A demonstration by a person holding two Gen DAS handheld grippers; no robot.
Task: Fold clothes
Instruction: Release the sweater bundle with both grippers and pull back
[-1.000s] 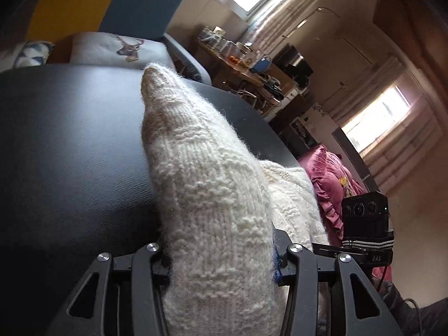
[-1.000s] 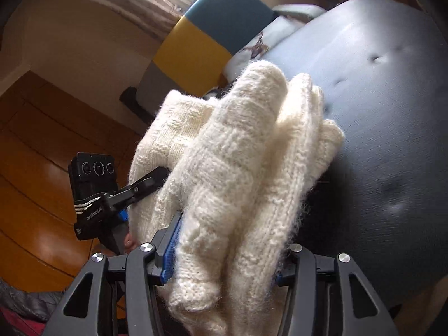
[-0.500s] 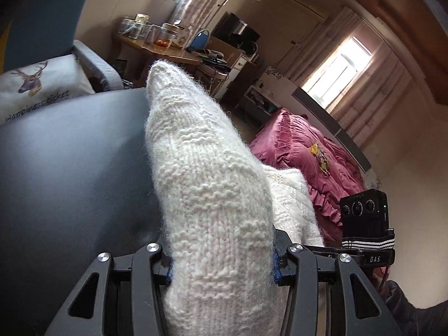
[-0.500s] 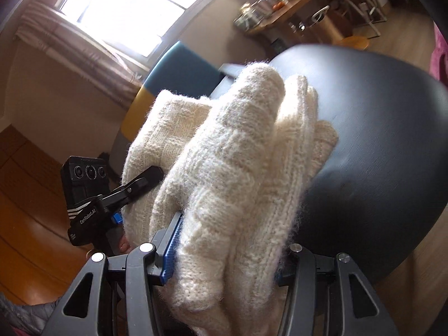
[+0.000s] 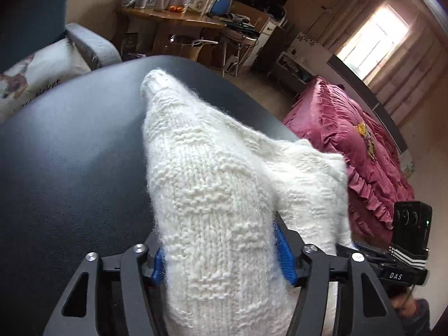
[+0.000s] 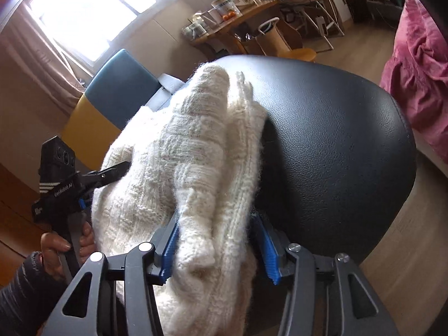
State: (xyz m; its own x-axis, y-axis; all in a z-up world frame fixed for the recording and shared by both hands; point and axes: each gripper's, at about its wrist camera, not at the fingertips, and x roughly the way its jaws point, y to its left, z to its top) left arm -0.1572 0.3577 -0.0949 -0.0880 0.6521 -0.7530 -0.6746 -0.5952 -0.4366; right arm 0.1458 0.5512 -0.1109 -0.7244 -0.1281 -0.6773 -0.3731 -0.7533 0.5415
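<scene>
Sweater [image 5: 215, 224], a thick cream knit bunched into a folded bundle, fills the gap between both pairs of fingers and trails forward from them onto the black padded surface [image 5: 70, 154]. The left gripper [image 5: 221, 260] has just been opening: a second ago its blue pads were buried in the wool, and now they stand clear at the sides with the knit still lying between them, brushed rather than squeezed. The right gripper [image 6: 218, 252] is partly open, as it was before, its left pad pressed into the wool and its right pad close against it; whether that amounts to a firm hold I cannot tell for sure, though it looks like one. The view past both sets of fingers has swung across the room since the earlier frames, so the bundle has been carried sideways over the surface. My reading is that the sweater is being set down as a finished fold, the left side let go first.

Beyond the fingertips, the surface is dark leather-like upholstery with a rounded edge. Ahead lie a wooden table [image 5: 173, 19] crowded with jars, a blue and yellow chair [image 6: 112, 92], and a bed with a pink ruffled cover [image 5: 358, 151] off to the right. A person's hand [image 6: 64, 249] grips the left tool's handle.
</scene>
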